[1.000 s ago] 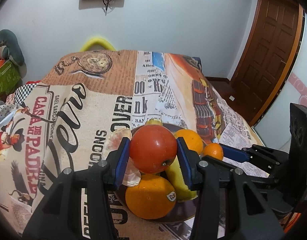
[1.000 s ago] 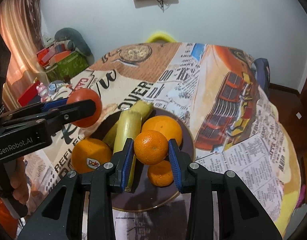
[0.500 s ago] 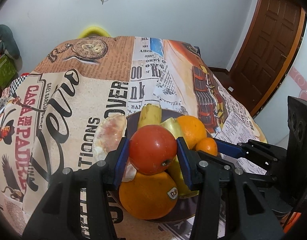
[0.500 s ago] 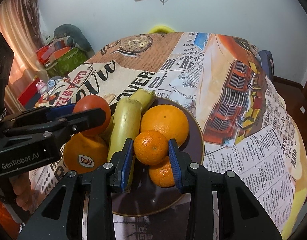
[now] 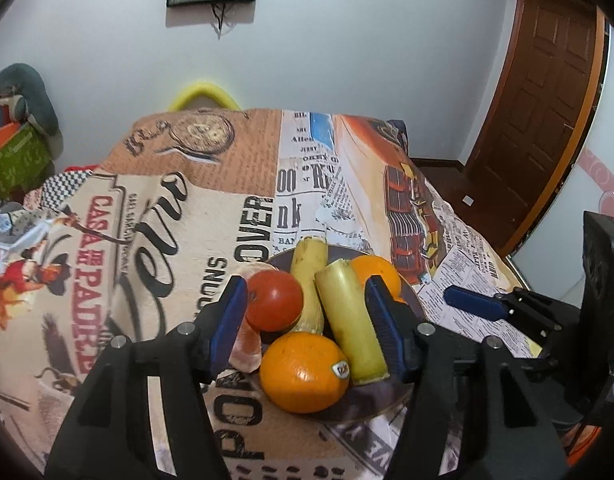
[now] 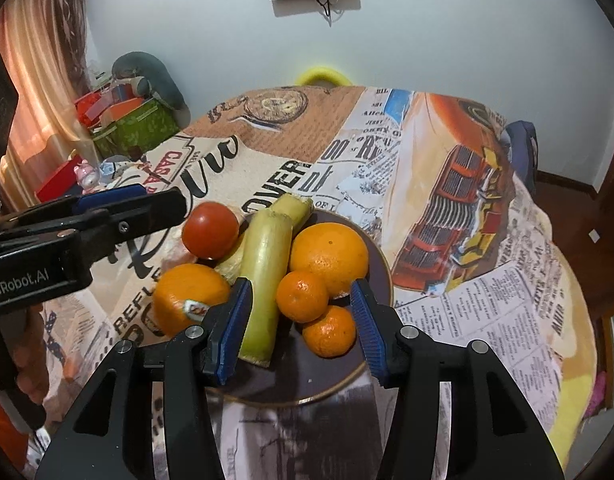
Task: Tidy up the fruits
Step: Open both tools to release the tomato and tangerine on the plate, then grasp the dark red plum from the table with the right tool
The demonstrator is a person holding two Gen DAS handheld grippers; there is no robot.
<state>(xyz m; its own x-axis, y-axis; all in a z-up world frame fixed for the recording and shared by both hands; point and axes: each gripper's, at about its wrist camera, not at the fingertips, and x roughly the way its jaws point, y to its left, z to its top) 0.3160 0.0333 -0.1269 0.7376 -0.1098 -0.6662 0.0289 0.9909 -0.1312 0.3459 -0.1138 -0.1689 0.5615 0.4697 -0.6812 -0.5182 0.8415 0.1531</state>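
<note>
The left gripper (image 5: pixel 307 316) is hovering with its fingers spread wide and gripping nothing. Just inside its left finger (image 5: pixel 227 320), the tomato (image 5: pixel 274 300) is sitting at the plate's (image 6: pixel 381 276) edge, leaning on the bananas (image 5: pixel 349 320), which probably keeps it from rolling off. A peeled segment (image 5: pixel 247 348) is lying below that finger, against the plate's rim. The stickered orange (image 5: pixel 305 372) is resting between the fingers, nearest the camera, and one banana is running up along the right finger (image 5: pixel 383 328).

The right gripper (image 6: pixel 303 328) is likewise gaping over the plate, empty. The banana (image 6: pixel 265 284) is lying just inside its left finger (image 6: pixel 231 328). Between the fingers, one mandarin (image 6: pixel 303 296) is perched against the big orange (image 6: pixel 329 258) and the second mandarin (image 6: pixel 329 332), a stacked spot that looks a little unsteady. All fruit appears gathered on the plate, so the sorting seems nearly done.
</note>
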